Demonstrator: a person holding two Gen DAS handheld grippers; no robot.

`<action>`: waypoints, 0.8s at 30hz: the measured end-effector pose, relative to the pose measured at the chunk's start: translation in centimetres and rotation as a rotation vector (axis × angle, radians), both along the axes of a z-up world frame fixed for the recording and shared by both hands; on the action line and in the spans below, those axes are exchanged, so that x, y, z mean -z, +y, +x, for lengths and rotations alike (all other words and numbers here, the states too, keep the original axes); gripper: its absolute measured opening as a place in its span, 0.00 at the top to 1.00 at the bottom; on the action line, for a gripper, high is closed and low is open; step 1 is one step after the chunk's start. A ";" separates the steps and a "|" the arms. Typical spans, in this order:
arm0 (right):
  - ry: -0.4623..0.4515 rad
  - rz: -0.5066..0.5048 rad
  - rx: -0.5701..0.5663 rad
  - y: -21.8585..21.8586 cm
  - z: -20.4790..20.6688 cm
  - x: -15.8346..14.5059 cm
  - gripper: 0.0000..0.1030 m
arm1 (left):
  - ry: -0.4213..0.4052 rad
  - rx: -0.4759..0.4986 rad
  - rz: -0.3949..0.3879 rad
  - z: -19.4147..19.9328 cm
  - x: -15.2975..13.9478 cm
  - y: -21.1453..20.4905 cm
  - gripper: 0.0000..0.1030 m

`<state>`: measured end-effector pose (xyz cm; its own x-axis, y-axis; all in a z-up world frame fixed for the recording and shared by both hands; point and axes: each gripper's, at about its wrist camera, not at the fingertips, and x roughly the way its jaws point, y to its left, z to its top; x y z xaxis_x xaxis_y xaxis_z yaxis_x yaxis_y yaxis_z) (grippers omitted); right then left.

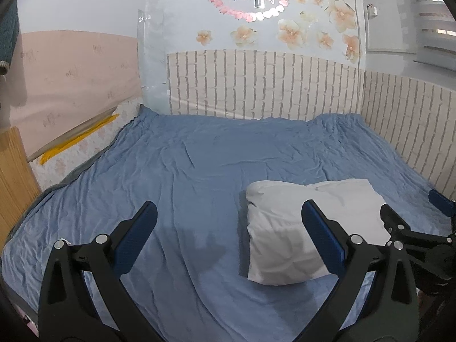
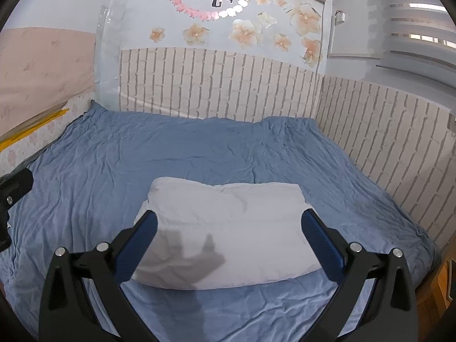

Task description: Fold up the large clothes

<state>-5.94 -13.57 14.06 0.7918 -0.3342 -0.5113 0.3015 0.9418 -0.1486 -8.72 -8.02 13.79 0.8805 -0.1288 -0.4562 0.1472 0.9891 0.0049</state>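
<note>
A white garment (image 2: pixel 228 233), folded into a thick rectangle, lies on the blue bed sheet (image 2: pixel 171 154). In the left wrist view the garment (image 1: pixel 287 228) lies at the right of centre. My left gripper (image 1: pixel 228 213) is open and empty above the sheet, to the left of the garment. My right gripper (image 2: pixel 228 222) is open and empty, held above the garment with a finger on each side of it in the view. The right gripper also shows at the right edge of the left wrist view (image 1: pixel 413 213).
The bed sheet (image 1: pixel 171 156) covers a bed set in a corner. Brick-pattern wall panels (image 2: pixel 228 85) run along the far and right sides. A pink board (image 1: pixel 71 79) and a wooden panel (image 1: pixel 14 176) stand at the left. A window blind (image 2: pixel 419 14) is at upper right.
</note>
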 end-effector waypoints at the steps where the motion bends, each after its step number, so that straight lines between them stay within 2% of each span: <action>1: 0.001 -0.001 0.001 0.0 0.0 0.0 0.02 | -0.001 -0.003 0.005 0.0 0.0 0.0 0.03; 24: 0.005 -0.009 -0.002 -0.2 -0.3 -0.1 0.02 | -0.013 -0.015 0.006 -0.5 0.4 0.0 0.03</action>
